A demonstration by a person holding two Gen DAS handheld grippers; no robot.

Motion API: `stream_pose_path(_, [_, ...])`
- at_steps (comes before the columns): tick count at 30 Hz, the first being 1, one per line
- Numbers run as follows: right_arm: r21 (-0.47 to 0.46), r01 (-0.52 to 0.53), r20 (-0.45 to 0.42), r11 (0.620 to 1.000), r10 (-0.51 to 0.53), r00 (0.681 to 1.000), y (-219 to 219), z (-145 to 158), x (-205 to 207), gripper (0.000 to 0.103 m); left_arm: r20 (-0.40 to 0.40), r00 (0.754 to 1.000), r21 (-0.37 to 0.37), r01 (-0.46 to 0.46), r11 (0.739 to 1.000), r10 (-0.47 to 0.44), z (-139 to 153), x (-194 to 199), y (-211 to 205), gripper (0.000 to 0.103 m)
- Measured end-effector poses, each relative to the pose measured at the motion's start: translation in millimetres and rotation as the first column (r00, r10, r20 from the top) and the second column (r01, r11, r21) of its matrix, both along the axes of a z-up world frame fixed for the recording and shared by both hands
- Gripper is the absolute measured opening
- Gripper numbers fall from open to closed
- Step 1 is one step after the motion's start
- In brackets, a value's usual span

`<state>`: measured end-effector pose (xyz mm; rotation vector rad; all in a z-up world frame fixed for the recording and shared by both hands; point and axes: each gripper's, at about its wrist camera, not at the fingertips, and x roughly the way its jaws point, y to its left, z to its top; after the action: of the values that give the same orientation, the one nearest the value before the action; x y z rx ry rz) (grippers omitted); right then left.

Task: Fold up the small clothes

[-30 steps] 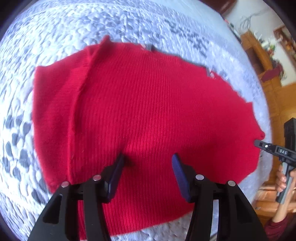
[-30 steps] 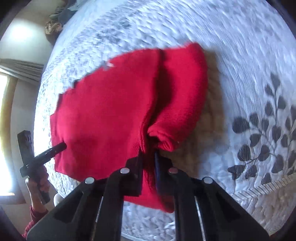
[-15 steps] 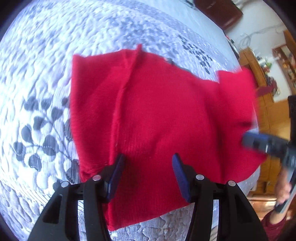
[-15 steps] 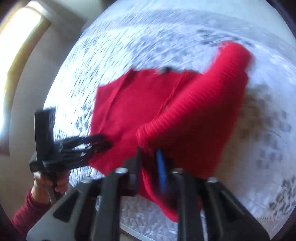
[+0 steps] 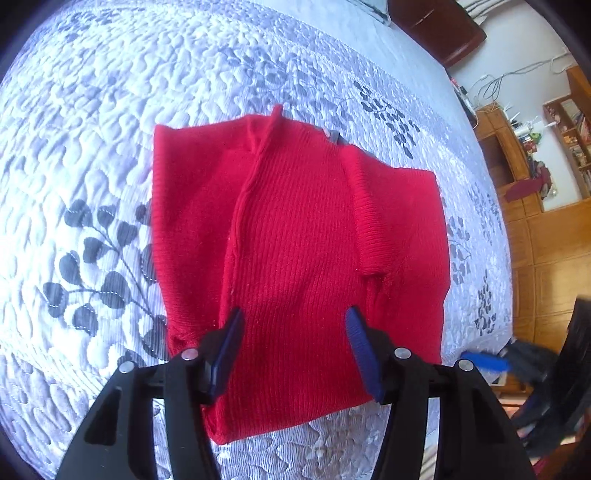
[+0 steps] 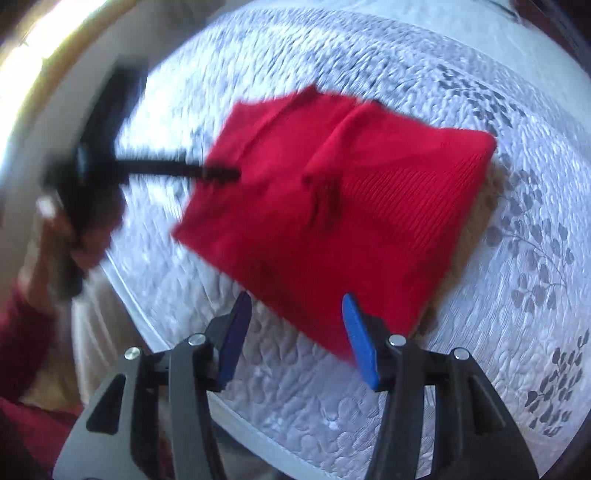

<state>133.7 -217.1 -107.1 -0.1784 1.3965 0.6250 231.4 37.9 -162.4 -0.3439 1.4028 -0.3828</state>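
A red ribbed knit garment lies on the quilted bedspread, with both side parts folded in over its middle. It also shows in the right wrist view. My left gripper is open and empty, its blue pads just above the garment's near part. My right gripper is open and empty, off the garment's near edge. The left gripper shows blurred in the right wrist view, over the garment's left edge. The right gripper shows blurred in the left wrist view.
The bed edge runs close on the left in the right wrist view. Wooden cabinets and shelves stand beyond the bed on the right. A dark headboard is at the far end.
My right gripper carried the garment's right part over onto the middle, let go of it and pulled back open. The left gripper stayed open and drew back a little.
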Motion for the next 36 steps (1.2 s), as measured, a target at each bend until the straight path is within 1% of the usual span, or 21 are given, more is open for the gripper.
stream_pose_path(3, [-0.021,-0.043,0.024,0.999,0.044,0.999,19,-12,-10,0.052,-0.02,1.0,0.035,0.001,0.999,-0.001,4,4,-4,0.059])
stream_pose_path(5, [-0.03,-0.054,0.044,0.998,0.056,0.997,31,-18,-11,0.054,-0.029,1.0,0.04,0.001,0.999,0.0,7,8,-5,0.064])
stream_pose_path(8, [-0.054,-0.061,0.055,0.997,0.064,0.996,42,-29,-6,0.054,-0.036,0.999,0.041,0.004,0.999,-0.003,12,14,-7,0.065])
stream_pose_path(9, [-0.064,-0.059,0.051,0.996,0.062,0.997,44,-35,-3,0.05,-0.037,0.999,0.043,0.004,0.999,-0.002,13,16,-8,0.065])
stream_pose_path(10, [-0.064,-0.055,0.046,0.996,0.058,0.997,44,-39,-1,0.044,-0.037,0.999,0.043,0.003,0.999,-0.002,14,17,-9,0.066])
stream_pose_path(11, [-0.065,-0.051,0.041,0.997,0.054,0.998,43,-43,1,0.026,-0.042,0.999,0.036,0.003,0.999,-0.001,14,19,-10,0.068])
stream_pose_path(12, [-0.06,-0.041,0.035,0.997,0.043,0.998,39,-46,4,0.013,-0.05,0.999,0.025,0.0,1.0,0.001,13,20,-10,0.068])
stream_pose_path(14, [-0.03,-0.014,0.016,0.999,0.014,1.0,31,-46,8,0.007,-0.072,0.997,-0.012,-0.013,1.0,0.012,10,22,-12,0.07])
stream_pose_path(17, [0.082,0.042,-0.009,0.996,-0.042,0.999,10,-30,13,0.006,-0.111,0.994,-0.06,-0.034,0.998,0.027,2,26,-18,0.07])
stream_pose_path(19, [0.176,0.09,-0.021,0.98,-0.087,0.996,-9,-11,18,0.006,-0.132,0.99,-0.08,-0.061,0.995,0.05,-4,29,-23,0.07])
stream_pose_path(21, [0.244,0.126,-0.023,0.962,-0.124,0.992,-29,8,21,0.006,-0.163,0.984,-0.133,-0.099,0.986,0.077,-10,34,-29,0.071])
stream_pose_path(22, [0.253,0.133,-0.018,0.958,-0.132,0.991,-36,13,22,0.006,-0.178,0.98,-0.169,-0.117,0.979,0.086,-13,36,-33,0.07])
stream_pose_path(24, [0.26,0.143,-0.008,0.955,-0.146,0.989,-46,20,24,0.006,-0.208,0.971,-0.246,-0.168,0.955,0.117,-16,43,-41,0.07])
stream_pose_path(26, [0.275,0.154,-0.016,0.949,-0.156,0.988,-55,22,25,0.006,-0.22,0.965,-0.29,-0.206,0.934,0.145,-19,49,-52,0.071])
stream_pose_path(27, [0.281,0.156,-0.02,0.947,-0.157,0.987,-57,22,24,0.006,-0.226,0.962,-0.299,-0.215,0.93,0.15,-20,53,-58,0.071])
stream_pose_path(31, [0.301,0.153,-0.018,0.941,-0.154,0.988,-60,21,22,0.006,-0.255,0.956,-0.314,-0.224,0.923,0.146,-29,66,-81,0.071])
stream_pose_path(33, [0.308,0.149,-0.016,0.94,-0.151,0.988,-61,21,23,0.006,-0.265,0.956,-0.305,-0.204,0.93,0.122,-34,73,-94,0.071])
stream_pose_path(36, [0.317,0.146,-0.01,0.937,-0.15,0.989,-64,22,23,0.006,-0.279,0.955,-0.314,-0.193,0.929,0.104,-41,83,-106,0.069])
